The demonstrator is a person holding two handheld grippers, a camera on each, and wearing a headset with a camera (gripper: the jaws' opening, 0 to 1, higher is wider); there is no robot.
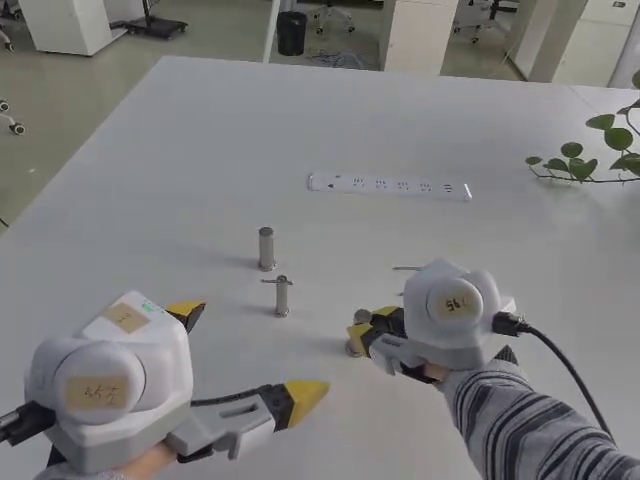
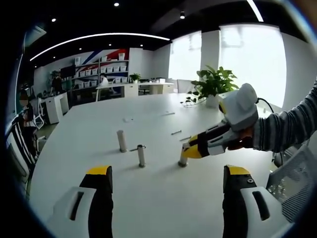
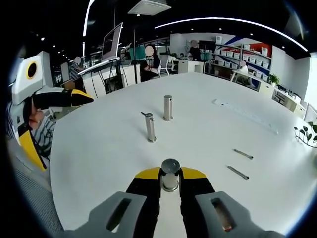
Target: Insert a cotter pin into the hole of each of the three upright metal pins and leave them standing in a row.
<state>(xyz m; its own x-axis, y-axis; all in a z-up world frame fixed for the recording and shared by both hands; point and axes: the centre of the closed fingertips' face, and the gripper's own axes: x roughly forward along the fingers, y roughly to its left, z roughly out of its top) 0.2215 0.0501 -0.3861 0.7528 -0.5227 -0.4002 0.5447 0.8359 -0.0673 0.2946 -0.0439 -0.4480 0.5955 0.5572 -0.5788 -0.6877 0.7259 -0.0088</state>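
My left claw (image 1: 245, 352) hangs at seven o'clock in the head view, its yellow-tipped jaws spread wide with only white table (image 1: 150, 200) between them. Ahead of it, toward one o'clock, the three metal pins stand upright in a slanting line. The far pin (image 1: 266, 248) is bare. The middle pin (image 1: 282, 296), just down at five o'clock from it, has a cotter pin (image 1: 271, 281) poking out sideways near its top. The near pin (image 3: 170, 166) stands farther along at four o'clock. My right claw (image 1: 366, 330) is clamped on it, one jaw on each side just under its round top. In the head view the claw's grey body and my hand cover most of that pin. At about one o'clock from the right claw, a loose cotter pin (image 1: 405, 268) lies flat on the table. The right gripper view shows two of them lying near each other at three o'clock. A white power strip (image 1: 390, 185) lies well beyond the pins. A leafy plant (image 1: 600, 150) reaches in over the table's edge at two o'clock.
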